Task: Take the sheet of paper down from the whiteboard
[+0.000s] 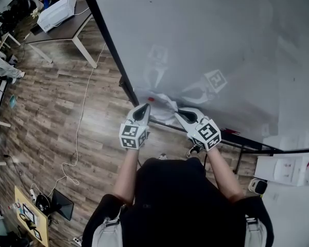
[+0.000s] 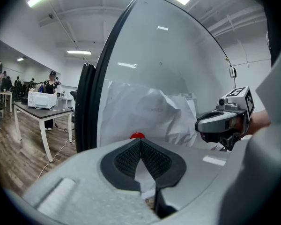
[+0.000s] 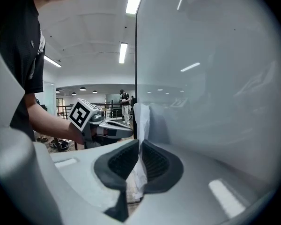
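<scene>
A crumpled white sheet of paper (image 1: 164, 107) hangs at the lower edge of the whiteboard (image 1: 221, 45), with a red magnet (image 1: 151, 99) at its left part. My left gripper (image 1: 145, 108) is shut on the sheet's left side and my right gripper (image 1: 178, 112) is shut on its right side. In the left gripper view the paper (image 2: 145, 110) bulges off the board above the red magnet (image 2: 137, 135), and a strip of it is pinched in the left gripper (image 2: 140, 143). In the right gripper view the paper (image 3: 141, 118) runs edge-on into the right gripper (image 3: 139, 145).
The whiteboard's black frame (image 1: 105, 32) runs down to a stand by the person's feet. A table (image 1: 67, 27) with a white machine (image 1: 56, 10) stands far left, and a cable (image 1: 80, 122) trails over the wood floor. White boxes (image 1: 291, 169) sit at the right. People stand in the background.
</scene>
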### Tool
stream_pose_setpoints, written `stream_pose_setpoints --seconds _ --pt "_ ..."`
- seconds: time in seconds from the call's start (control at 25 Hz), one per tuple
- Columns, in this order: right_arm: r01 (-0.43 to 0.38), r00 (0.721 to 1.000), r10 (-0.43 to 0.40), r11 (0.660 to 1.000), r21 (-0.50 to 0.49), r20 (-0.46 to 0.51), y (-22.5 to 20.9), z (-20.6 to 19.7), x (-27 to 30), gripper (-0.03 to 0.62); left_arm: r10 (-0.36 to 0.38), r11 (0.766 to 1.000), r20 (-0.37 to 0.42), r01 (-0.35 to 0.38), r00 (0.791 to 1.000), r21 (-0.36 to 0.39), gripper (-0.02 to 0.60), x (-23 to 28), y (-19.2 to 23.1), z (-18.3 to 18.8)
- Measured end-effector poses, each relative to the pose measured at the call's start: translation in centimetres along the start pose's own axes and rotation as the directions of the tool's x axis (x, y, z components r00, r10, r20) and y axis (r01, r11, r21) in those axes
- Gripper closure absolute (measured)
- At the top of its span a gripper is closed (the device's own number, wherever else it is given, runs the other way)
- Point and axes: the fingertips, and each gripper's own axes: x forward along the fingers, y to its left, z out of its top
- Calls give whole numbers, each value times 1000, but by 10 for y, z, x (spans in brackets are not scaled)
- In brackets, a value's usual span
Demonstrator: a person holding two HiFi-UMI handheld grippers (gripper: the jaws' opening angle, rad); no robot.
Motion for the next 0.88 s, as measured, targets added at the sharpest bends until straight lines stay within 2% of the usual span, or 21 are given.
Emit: stream_pose_setpoints --seconds 0.12,0.36,0.64,0.68,0.8,0.88 --pt "-45 999 45 999 2 5 6 2 3 576 5 1000 -6 -5 1000 -4 571 2 2 -2" --pt "-52 998 51 998 33 21 3 2 1 589 40 999 -22 -40 999 15 569 7 7 -3" --pt "-60 998 59 997 41 18 6 1 1 591 35 999 -33 -35 999 19 566 11 2 -4" --pt "-60 998 59 997 42 18 6 1 0 591 37 999 -32 -36 999 22 560 12 1 -4" --pt "-61 998 60 997 43 17 6 1 0 591 50 998 -33 -49 998 32 486 16 -1 -3" --pt "-64 998 63 997 45 16 6 1 0 591 56 998 -37 -54 998 39 468 18 -3 -3"
